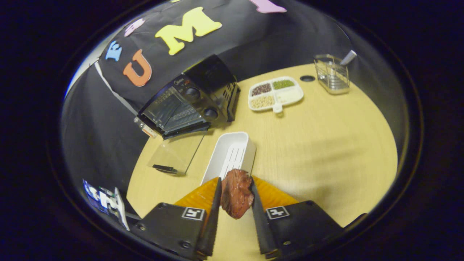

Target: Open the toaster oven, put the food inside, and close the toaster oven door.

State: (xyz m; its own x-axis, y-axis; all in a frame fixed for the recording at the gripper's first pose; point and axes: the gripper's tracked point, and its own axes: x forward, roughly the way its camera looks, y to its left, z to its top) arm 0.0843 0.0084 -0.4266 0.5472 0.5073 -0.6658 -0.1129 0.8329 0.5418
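Note:
My gripper (235, 183) is shut on a reddish-brown piece of meat (236, 193), which hangs between the two fingers above the wooden table (319, 145). Just ahead of the fingertips lies a white rectangular tray (232, 154), with nothing in it that I can see. Beyond the tray stands the black toaster oven (188, 103). Its glass door (177, 154) is folded down flat toward me, with the dark handle at its near edge.
A white divided dish (276, 93) with several kinds of beans and grains sits beyond the tray to the right. A wire rack (331, 74) stands farther back near a round hole (307, 78) in the table. An orange mat (275, 194) lies under the fingers.

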